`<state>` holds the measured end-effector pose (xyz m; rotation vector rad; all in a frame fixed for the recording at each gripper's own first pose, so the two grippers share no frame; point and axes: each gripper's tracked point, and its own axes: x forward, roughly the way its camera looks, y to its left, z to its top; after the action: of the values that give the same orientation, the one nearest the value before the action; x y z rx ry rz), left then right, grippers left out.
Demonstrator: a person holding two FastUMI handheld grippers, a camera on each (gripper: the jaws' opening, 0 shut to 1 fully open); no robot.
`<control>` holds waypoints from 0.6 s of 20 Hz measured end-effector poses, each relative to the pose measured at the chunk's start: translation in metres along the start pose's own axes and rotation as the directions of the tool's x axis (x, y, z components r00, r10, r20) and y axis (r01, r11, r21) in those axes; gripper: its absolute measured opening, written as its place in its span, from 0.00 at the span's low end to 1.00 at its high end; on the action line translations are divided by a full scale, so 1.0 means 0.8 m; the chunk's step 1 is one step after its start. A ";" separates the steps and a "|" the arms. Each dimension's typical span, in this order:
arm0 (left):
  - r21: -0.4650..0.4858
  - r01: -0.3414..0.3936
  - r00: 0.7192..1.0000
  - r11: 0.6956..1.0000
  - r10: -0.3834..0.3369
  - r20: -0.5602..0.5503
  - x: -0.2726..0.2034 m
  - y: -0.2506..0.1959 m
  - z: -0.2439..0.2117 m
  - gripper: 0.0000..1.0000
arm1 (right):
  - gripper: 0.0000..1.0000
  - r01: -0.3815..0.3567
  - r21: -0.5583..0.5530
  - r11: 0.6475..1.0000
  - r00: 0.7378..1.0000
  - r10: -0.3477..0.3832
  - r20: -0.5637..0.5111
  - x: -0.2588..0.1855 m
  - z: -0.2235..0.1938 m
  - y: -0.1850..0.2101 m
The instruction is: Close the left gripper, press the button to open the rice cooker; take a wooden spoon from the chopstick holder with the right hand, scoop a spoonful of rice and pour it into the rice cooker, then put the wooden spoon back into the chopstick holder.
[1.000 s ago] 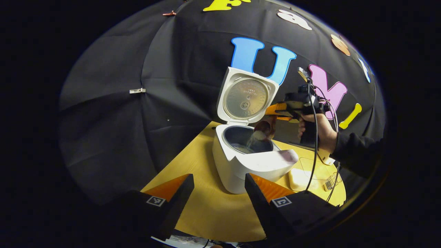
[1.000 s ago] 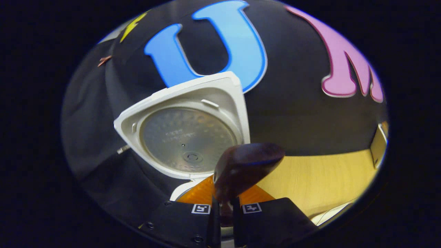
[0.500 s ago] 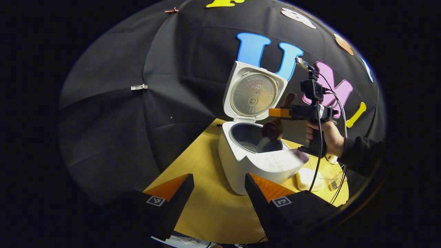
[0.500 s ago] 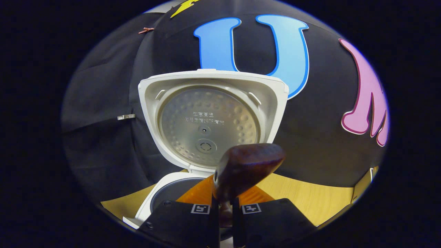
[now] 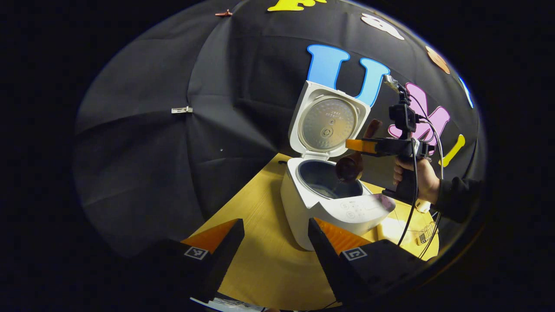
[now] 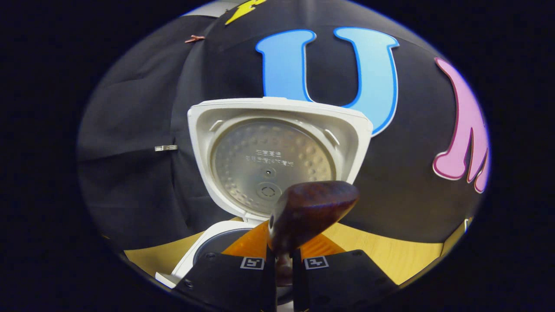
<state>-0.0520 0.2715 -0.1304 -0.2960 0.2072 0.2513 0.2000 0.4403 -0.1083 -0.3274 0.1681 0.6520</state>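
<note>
The white rice cooker [image 5: 303,208] stands on the wooden table with its lid [image 5: 329,123] swung up. A hand holds my right gripper [image 5: 360,146] level, just right of the lid, shut on a dark wooden spoon [image 5: 349,168]. The spoon's bowl hangs over the right side of the inner pot [image 5: 323,180]. In the right gripper view the spoon's handle end [image 6: 310,210] sticks up from my right gripper [image 6: 284,268], with the lid [image 6: 273,162] and pot rim [image 6: 204,251] straight ahead. My left gripper [image 5: 275,242] is open, in front of the cooker and apart from it.
The yellow wooden table [image 5: 260,264] runs from the cooker toward my left gripper. A pale clear container [image 5: 388,225] lies on the table right of the cooker, behind the right gripper's hanging cable [image 5: 409,216]. The black cloth wall stands close behind the lid.
Rice was falling from the tilted spoon into the pot; the stream has stopped. My right gripper has rolled back to level, and the spoon's bowl now hangs over the pot.
</note>
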 end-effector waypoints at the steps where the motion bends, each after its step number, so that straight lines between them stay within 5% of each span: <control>1: -0.005 0.000 1.000 1.000 0.000 -0.001 0.001 0.000 -0.003 0.96 | 0.18 -0.012 -0.026 1.000 1.000 0.012 0.003 -0.002 -0.001 0.006; 12: -0.023 -0.008 1.000 1.000 0.009 0.030 -0.002 0.002 0.001 0.96 | 0.18 -0.107 -0.296 0.949 0.991 0.125 0.041 -0.029 0.000 0.068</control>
<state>-0.0540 0.2724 -0.1298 -0.3143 0.1764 0.2665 0.1482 0.4680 -0.1159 -0.5876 0.0329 0.8046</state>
